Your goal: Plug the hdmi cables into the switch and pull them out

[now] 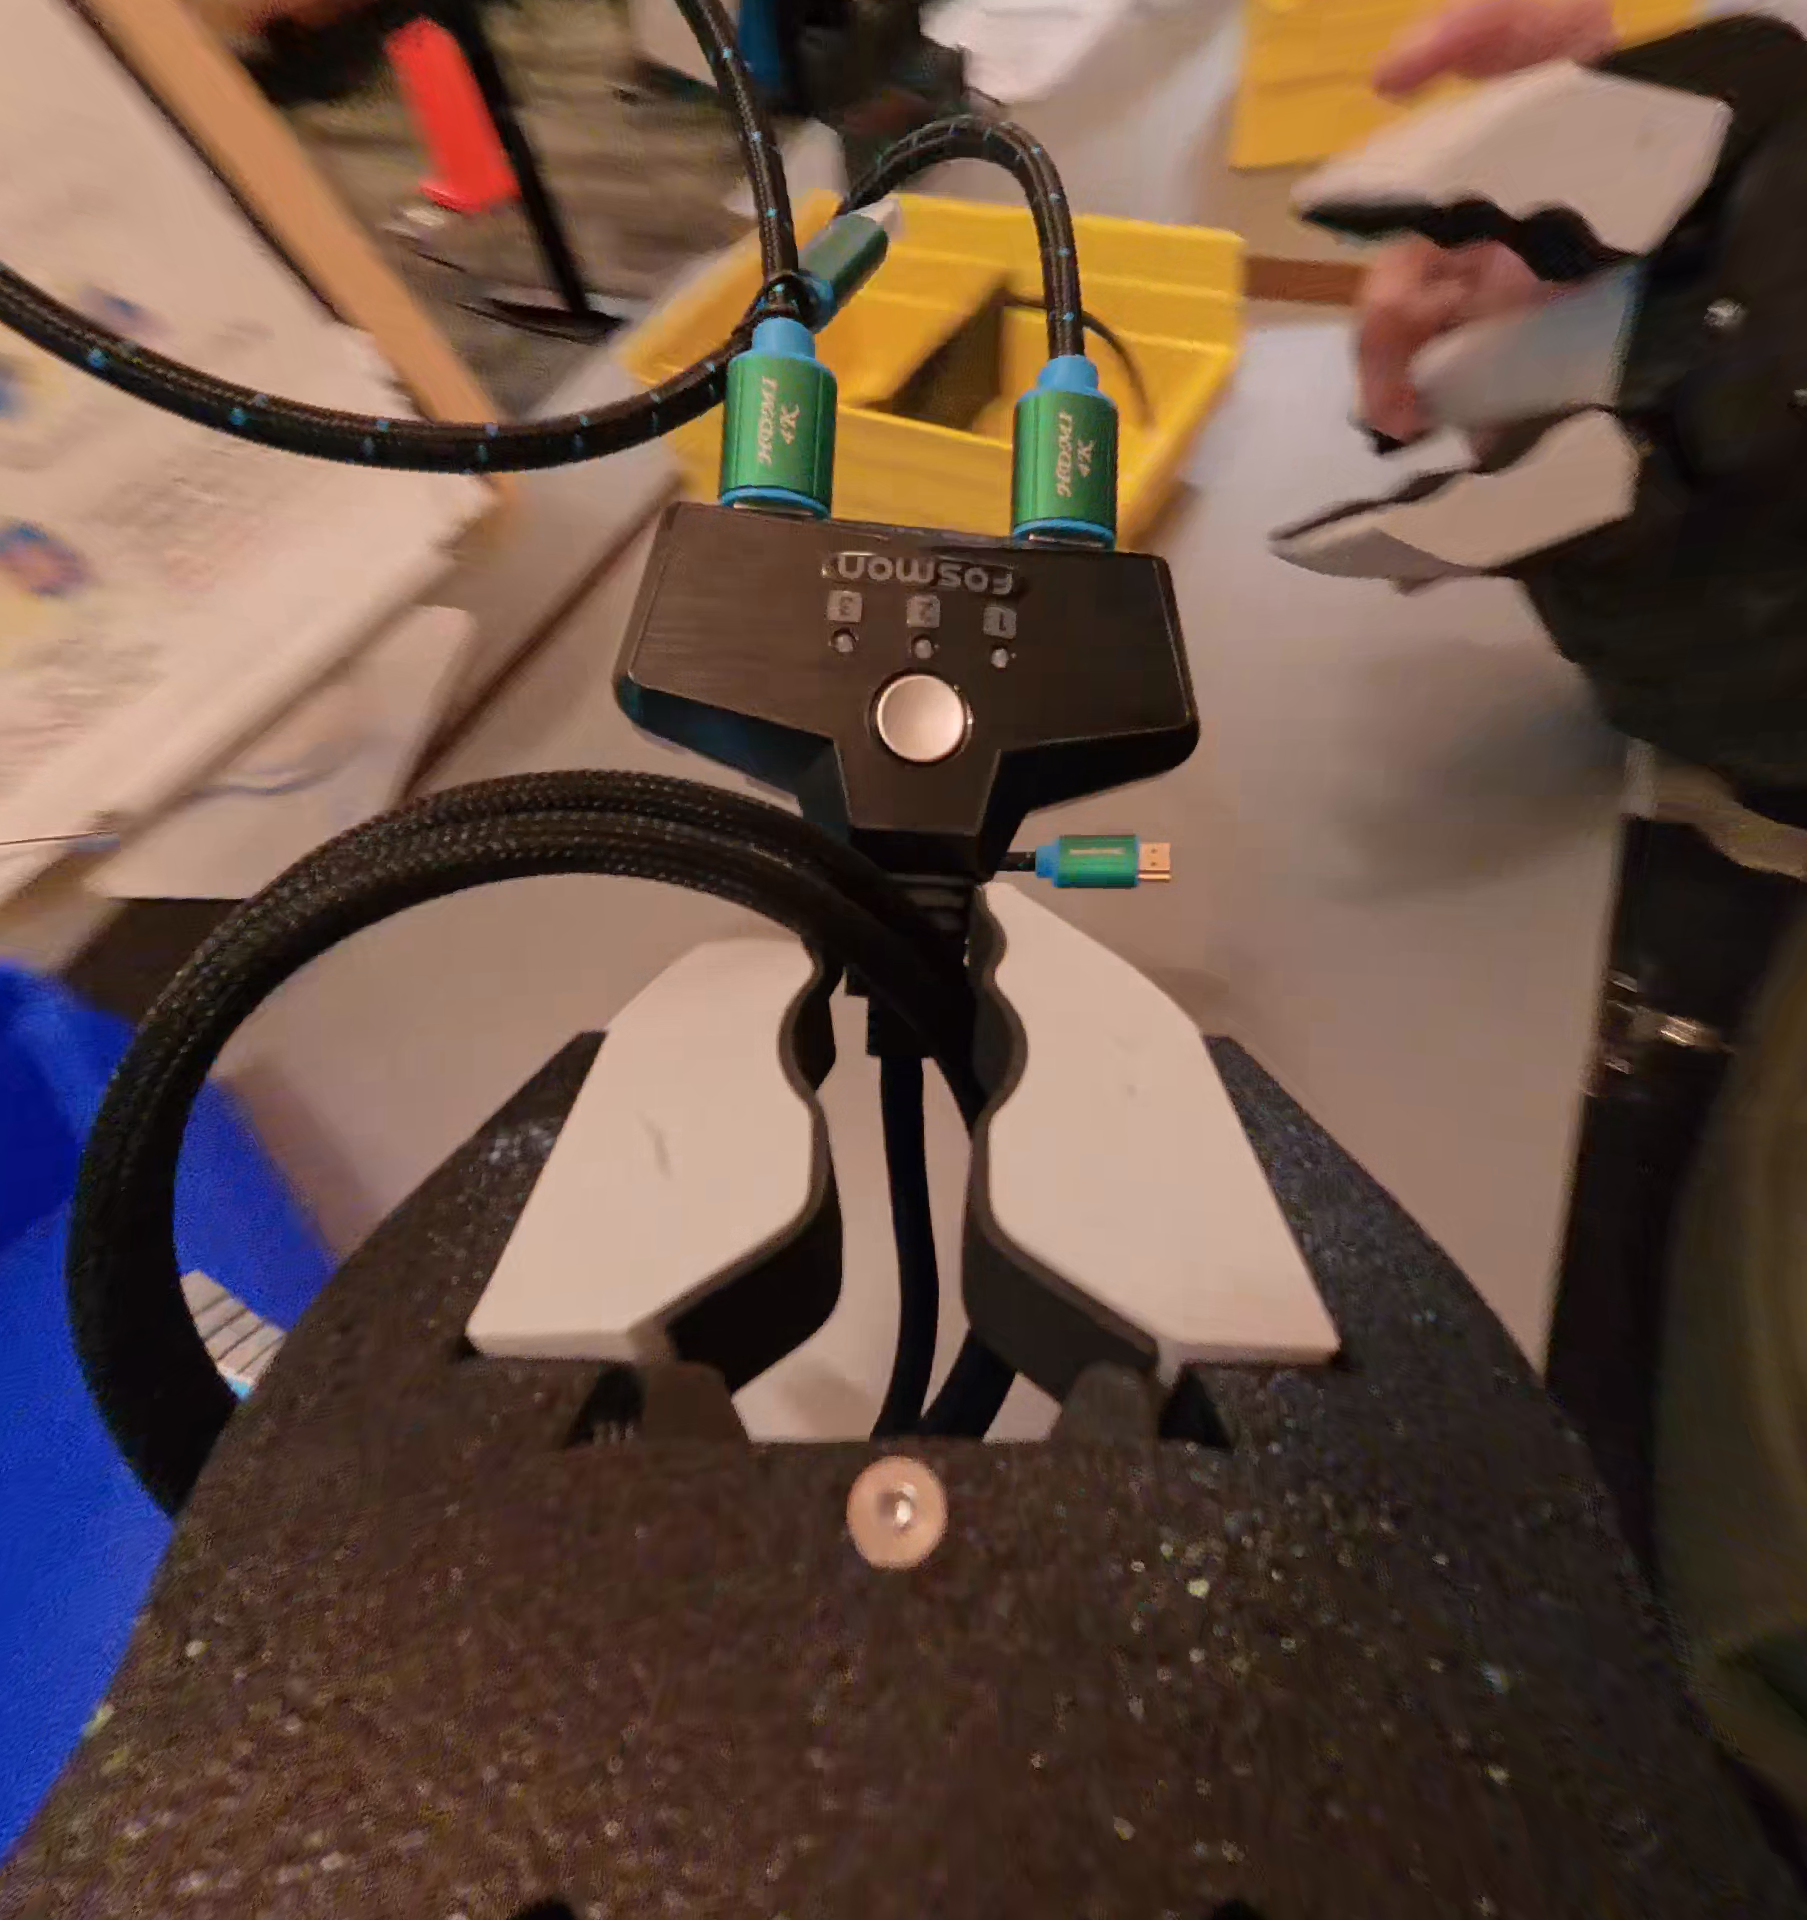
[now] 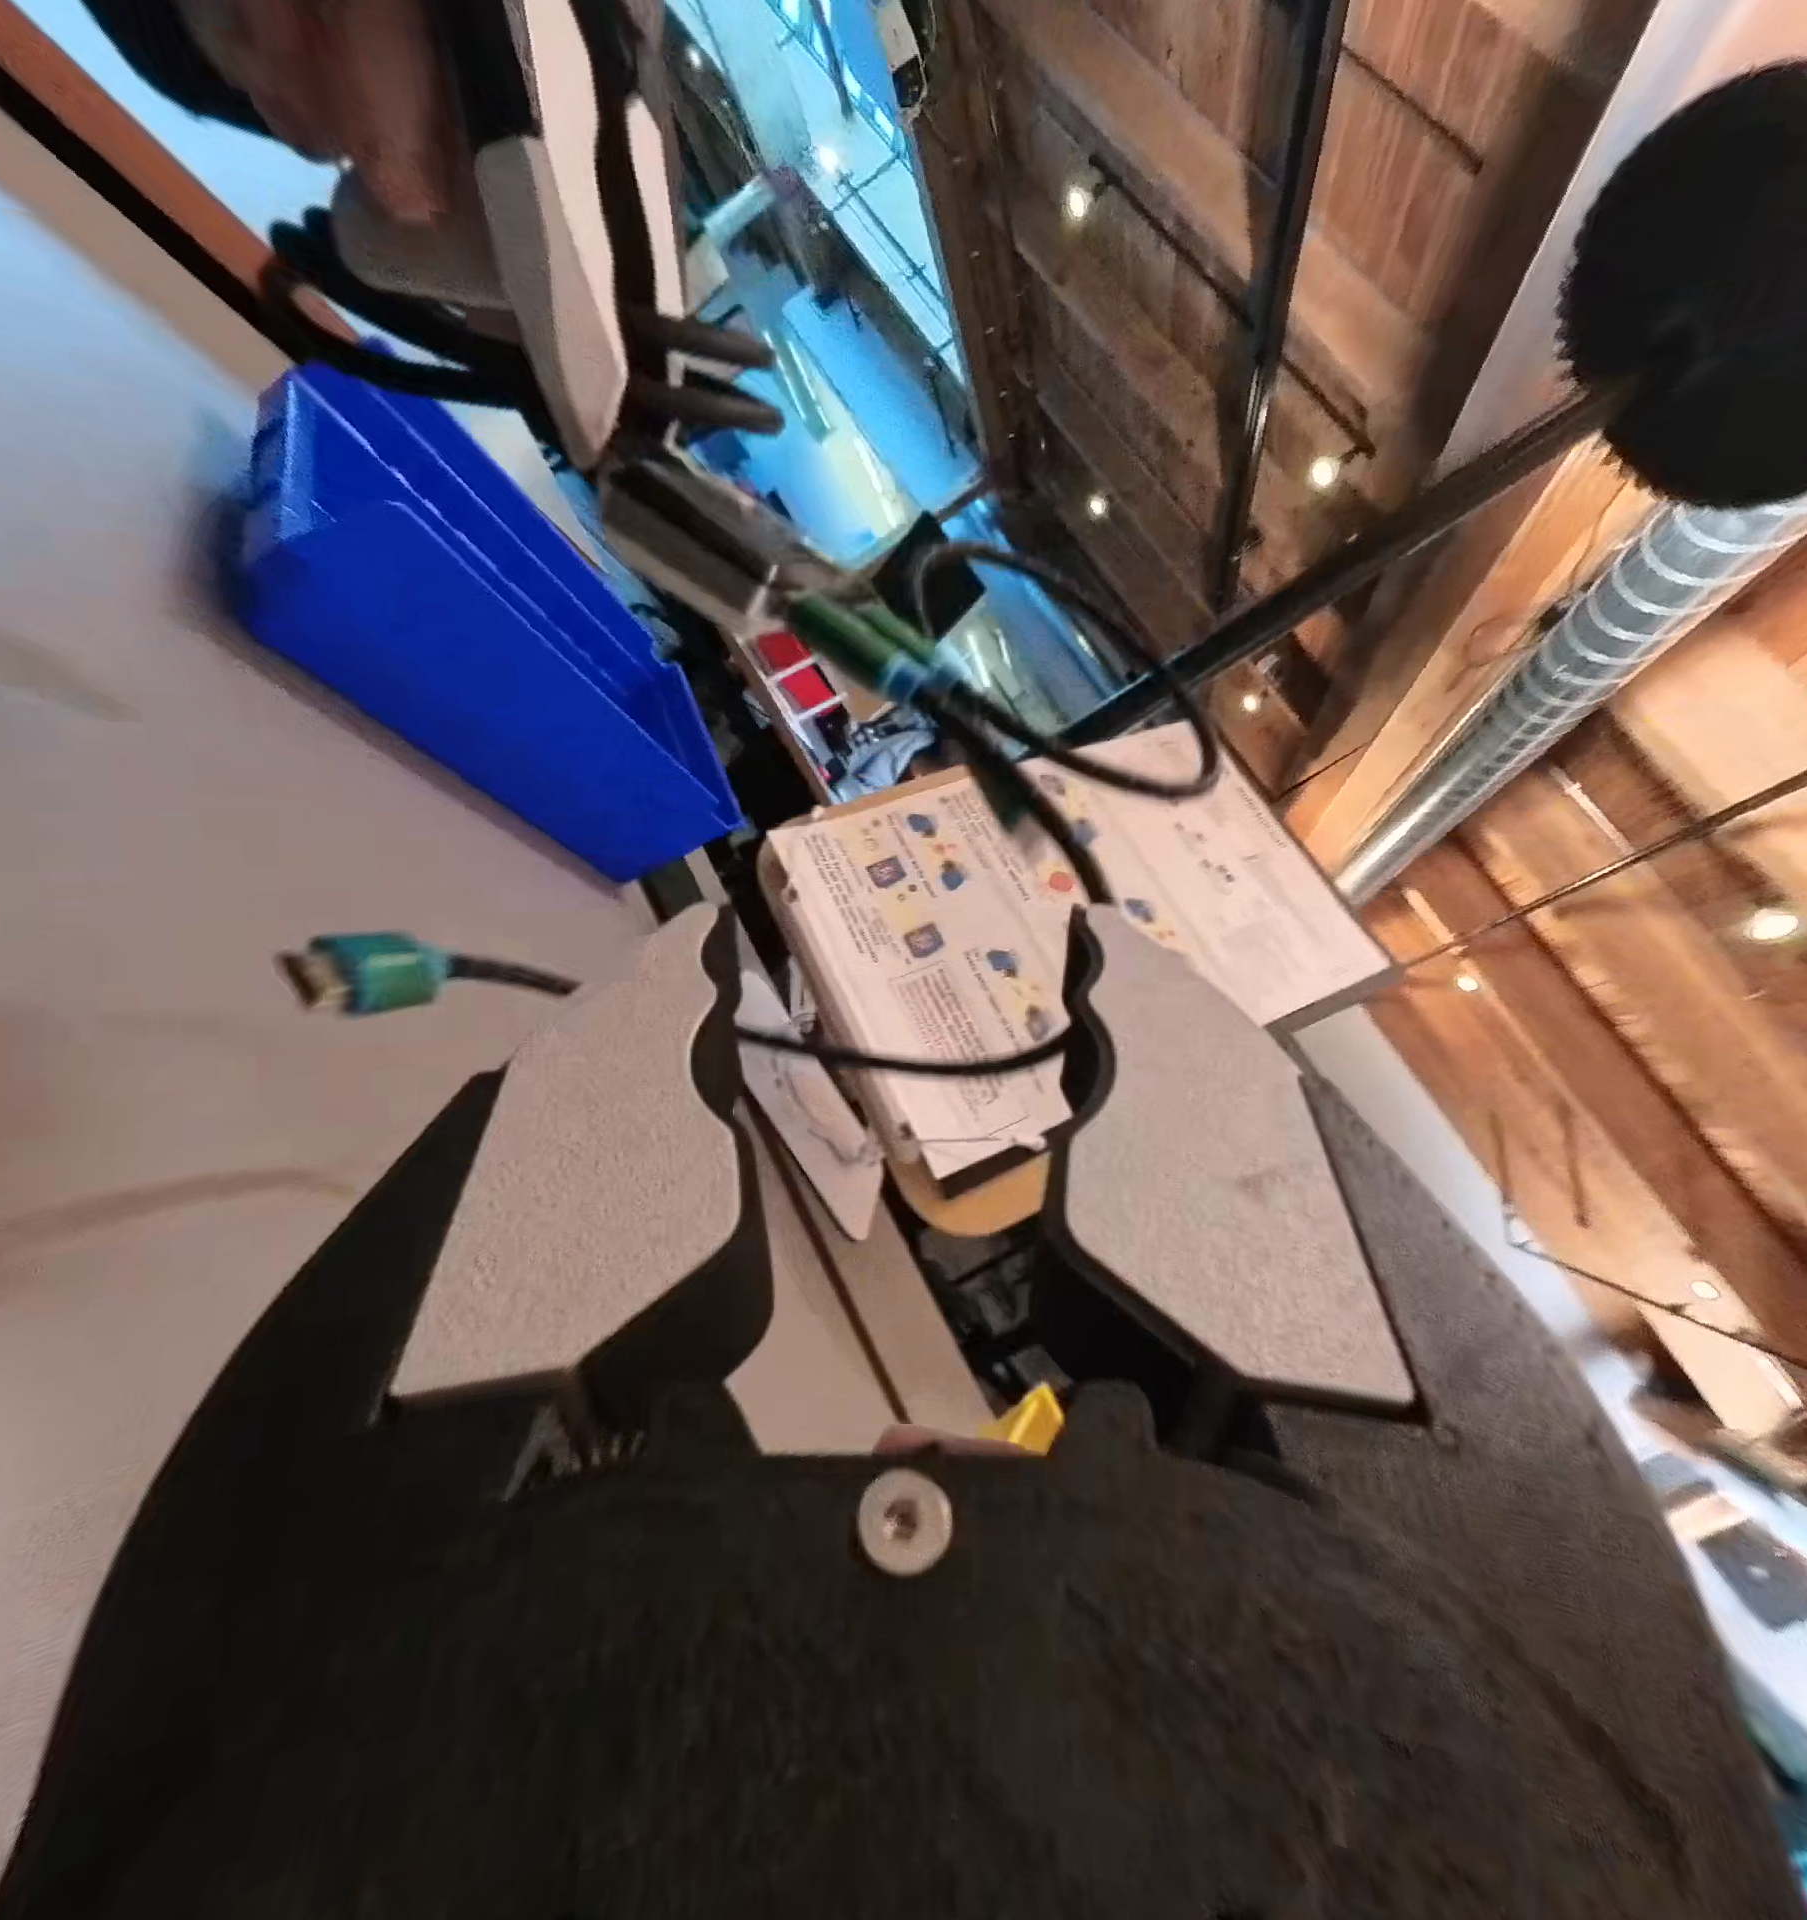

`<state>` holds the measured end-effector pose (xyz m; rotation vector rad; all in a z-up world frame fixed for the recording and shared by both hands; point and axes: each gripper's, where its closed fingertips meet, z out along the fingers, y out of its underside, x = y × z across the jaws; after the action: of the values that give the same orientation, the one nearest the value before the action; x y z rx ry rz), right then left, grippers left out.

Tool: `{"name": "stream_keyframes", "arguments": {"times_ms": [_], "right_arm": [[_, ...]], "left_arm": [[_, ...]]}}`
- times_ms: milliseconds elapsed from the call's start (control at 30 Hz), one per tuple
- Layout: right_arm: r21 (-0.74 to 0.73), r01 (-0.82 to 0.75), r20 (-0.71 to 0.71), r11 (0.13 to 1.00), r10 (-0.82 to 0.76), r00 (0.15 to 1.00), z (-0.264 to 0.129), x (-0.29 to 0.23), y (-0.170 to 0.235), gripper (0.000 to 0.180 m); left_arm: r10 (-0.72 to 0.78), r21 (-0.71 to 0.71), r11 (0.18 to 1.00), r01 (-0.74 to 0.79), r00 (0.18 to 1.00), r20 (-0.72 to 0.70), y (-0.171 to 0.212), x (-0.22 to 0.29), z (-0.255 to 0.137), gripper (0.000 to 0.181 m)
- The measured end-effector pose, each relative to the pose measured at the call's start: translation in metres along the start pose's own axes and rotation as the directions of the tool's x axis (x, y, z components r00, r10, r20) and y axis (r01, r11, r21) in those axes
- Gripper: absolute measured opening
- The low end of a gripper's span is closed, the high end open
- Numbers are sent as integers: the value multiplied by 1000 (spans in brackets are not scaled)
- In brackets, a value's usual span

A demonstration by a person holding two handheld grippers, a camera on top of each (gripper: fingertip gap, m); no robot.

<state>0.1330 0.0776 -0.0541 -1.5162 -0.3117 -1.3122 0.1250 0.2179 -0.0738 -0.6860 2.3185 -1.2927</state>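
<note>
My left gripper (image 1: 904, 935) is shut on the neck of the black switch (image 1: 904, 644), where its braided tail cable (image 1: 255, 987) leaves, and holds it up. Two green HDMI plugs (image 1: 777, 436) (image 1: 1065, 457) sit in the switch's far ports. A third green plug (image 1: 847, 249) hangs free behind them. Another green plug (image 1: 1107, 862) lies loose on the table; it also shows in the right wrist view (image 2: 369, 971). My right gripper (image 2: 894, 987) is open and empty, with a thin black cable (image 2: 899, 1055) crossing between its fingers. It also shows blurred in the left wrist view (image 1: 1294, 374), right of the switch.
A yellow bin (image 1: 982, 343) stands beyond the switch. A blue bin (image 1: 26, 1247) (image 2: 463, 623) sits at the table's left. A printed sheet on a board (image 1: 99, 520) (image 2: 1034, 935) lies nearby. The pale table (image 1: 1346, 831) lies under the switch. A fuzzy black microphone (image 2: 1730, 281) hangs above.
</note>
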Motion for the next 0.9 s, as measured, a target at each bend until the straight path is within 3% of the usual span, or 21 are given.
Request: {"name": "stream_keyframes", "arguments": {"times_ms": [167,200,267,300,400,500,633,833,900], "right_arm": [[19,295,90,955,-295,951,2,-40,-4,57],[10,343,127,939,-341,931,3,-50,-1,51],[-19,436,133,900,-430,893,4,-58,6,17],[-37,461,110,887,-454,884,4,-58,9,16],[-57,448,50,892,-445,894,5,-54,14,15],[-55,405,-11,913,-406,914,4,-47,12,15],[-37,478,-42,878,-479,877,5,-53,6,15],[5,524,-75,852,-522,849,5,-58,0,15],[5,521,-58,854,-519,853,6,-59,1,16]], "left_arm": [[-4,-80,997,-16,970,-245,25,53,41,22],[-1,-94,995,-24,964,-264,29,58,46,22],[4,-107,994,-36,958,-285,33,65,54,22],[13,-95,995,-41,961,-276,33,63,55,22],[50,21,999,-46,970,-236,24,56,57,22],[-30,109,992,58,970,-240,14,53,51,27],[-82,93,990,108,965,-248,22,52,51,29],[-188,43,973,225,892,-412,40,60,53,31],[-158,58,978,198,901,-404,45,59,59,22]]}}
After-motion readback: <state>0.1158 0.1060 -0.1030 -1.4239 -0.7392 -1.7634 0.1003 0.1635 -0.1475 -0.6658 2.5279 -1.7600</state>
